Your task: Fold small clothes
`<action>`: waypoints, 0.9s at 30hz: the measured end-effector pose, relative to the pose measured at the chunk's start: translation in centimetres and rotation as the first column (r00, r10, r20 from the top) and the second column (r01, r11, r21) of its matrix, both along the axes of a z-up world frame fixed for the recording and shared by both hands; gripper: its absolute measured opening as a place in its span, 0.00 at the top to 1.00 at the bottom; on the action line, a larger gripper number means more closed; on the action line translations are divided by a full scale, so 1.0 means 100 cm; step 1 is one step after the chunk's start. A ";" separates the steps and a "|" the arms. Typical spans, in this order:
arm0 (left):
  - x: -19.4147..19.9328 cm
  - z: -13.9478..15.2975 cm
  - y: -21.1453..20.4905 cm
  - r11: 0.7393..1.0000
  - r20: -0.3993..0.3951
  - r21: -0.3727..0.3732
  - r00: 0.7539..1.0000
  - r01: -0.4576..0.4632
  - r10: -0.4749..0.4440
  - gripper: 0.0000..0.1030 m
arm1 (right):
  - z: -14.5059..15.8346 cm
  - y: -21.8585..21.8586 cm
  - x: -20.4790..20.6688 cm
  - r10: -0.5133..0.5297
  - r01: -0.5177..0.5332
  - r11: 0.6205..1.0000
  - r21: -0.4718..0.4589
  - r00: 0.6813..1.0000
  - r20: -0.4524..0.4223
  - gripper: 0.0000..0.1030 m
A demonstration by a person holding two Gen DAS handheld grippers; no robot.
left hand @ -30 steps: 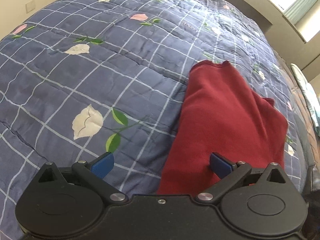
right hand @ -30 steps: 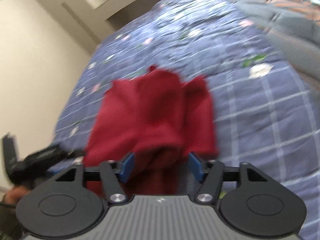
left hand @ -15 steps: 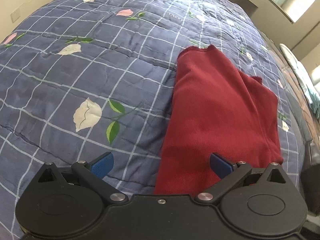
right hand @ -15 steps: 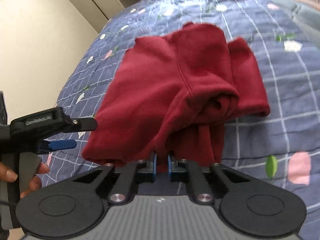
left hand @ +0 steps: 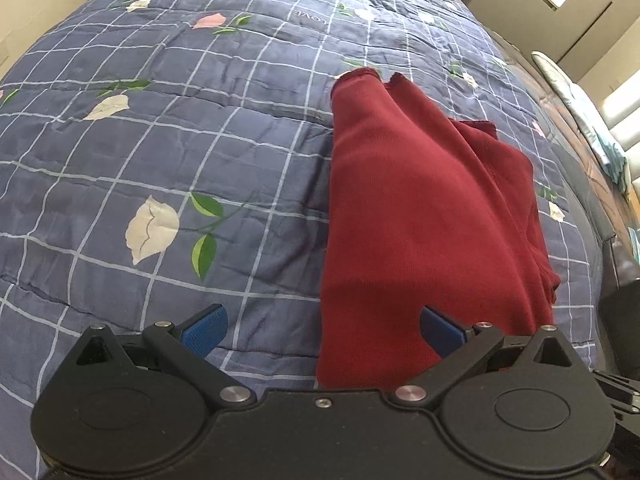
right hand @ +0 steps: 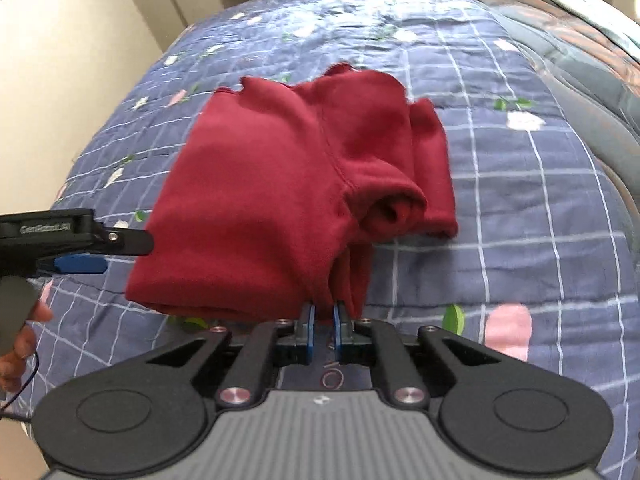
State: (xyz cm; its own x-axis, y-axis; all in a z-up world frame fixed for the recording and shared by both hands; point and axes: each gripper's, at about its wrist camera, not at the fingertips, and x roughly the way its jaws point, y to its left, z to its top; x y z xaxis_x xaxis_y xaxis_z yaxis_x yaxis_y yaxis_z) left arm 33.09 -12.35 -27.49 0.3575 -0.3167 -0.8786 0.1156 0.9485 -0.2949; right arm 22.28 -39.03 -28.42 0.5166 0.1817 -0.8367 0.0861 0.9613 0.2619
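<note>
A dark red garment (left hand: pixel 420 216) lies folded lengthwise on the blue checked floral quilt (left hand: pixel 180 128). My left gripper (left hand: pixel 320 326) is open, with its fingers astride the garment's near left edge, empty. In the right wrist view my right gripper (right hand: pixel 323 322) is shut on the near edge of the red garment (right hand: pixel 280 200) and holds that edge up off the quilt. The left gripper (right hand: pixel 80 256) shows at the left of that view, beside the garment's left corner.
The quilt (right hand: pixel 520 200) covers the whole bed. A grey and brown blanket (right hand: pixel 580 52) lies along the far right side. A cream wall (right hand: pixel 60 60) stands to the left. A pale cushion (left hand: pixel 580 120) lies at the bed's right edge.
My right gripper closed on the garment's near edge and lifted it. My left gripper stayed open and drew a little nearer the garment's left edge.
</note>
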 end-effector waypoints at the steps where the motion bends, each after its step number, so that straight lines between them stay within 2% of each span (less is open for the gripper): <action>1: 0.000 0.000 0.000 1.000 0.000 -0.001 1.000 0.003 -0.003 0.01 | 0.000 -0.003 -0.002 -0.014 0.014 1.000 0.011 1.000 0.001 0.75; 3: 0.000 0.000 -0.002 1.000 0.002 -0.005 1.000 0.009 -0.009 0.01 | 0.001 -0.009 -0.006 -0.040 0.040 0.999 0.032 0.999 0.004 0.38; 5: 0.001 0.000 -0.003 1.000 0.002 -0.006 1.000 0.014 -0.014 0.01 | 0.004 -0.015 -0.010 -0.054 0.054 0.998 0.036 0.998 0.012 0.33; 8: 0.003 0.000 -0.004 1.000 0.002 -0.007 1.000 0.016 -0.016 0.01 | 0.009 -0.025 -0.010 -0.091 0.090 0.996 0.012 0.995 0.033 0.19; 9: 0.004 0.000 -0.004 1.000 0.002 -0.008 1.000 0.015 -0.015 0.01 | 0.012 -0.030 -0.009 -0.108 0.107 0.994 0.007 0.993 0.056 0.17; 12: 0.006 0.000 -0.005 1.000 0.002 -0.008 1.000 0.015 -0.015 0.01 | 0.016 -0.043 0.006 -0.147 0.149 0.989 -0.006 0.984 0.105 0.17; 16: 0.011 0.000 -0.007 1.000 0.006 -0.008 1.000 0.011 -0.011 0.01 | 0.014 -0.056 0.040 -0.135 0.138 0.990 -0.007 0.979 0.151 0.21; 17: 0.012 0.000 -0.007 1.000 0.012 -0.013 1.000 0.005 -0.005 0.01 | 0.013 -0.058 0.049 -0.126 0.130 0.992 -0.012 0.979 0.162 0.28; 18: 0.014 0.000 -0.007 1.000 0.017 -0.018 1.000 -0.002 0.002 0.01 | 0.010 -0.060 0.059 -0.117 0.122 0.992 -0.021 0.979 0.170 0.38; 20: 0.016 0.001 -0.006 0.999 0.029 -0.040 0.999 -0.033 0.034 0.01 | 0.005 -0.063 0.077 -0.109 0.118 0.992 -0.040 0.979 0.170 0.47; 21: 0.017 0.001 -0.006 0.998 0.032 -0.049 0.998 -0.046 0.048 0.01 | 0.002 -0.066 0.084 -0.112 0.121 0.992 -0.038 0.978 0.173 0.47; 24: 0.023 0.002 -0.008 0.995 0.043 -0.071 0.996 -0.076 0.079 0.01 | -0.008 -0.078 0.102 -0.141 0.140 0.990 0.020 0.976 0.167 0.48; 27: 0.029 0.002 -0.015 0.995 0.050 -0.061 0.996 -0.077 0.080 0.01 | -0.016 -0.087 0.114 -0.134 0.123 0.989 0.081 0.979 0.156 0.52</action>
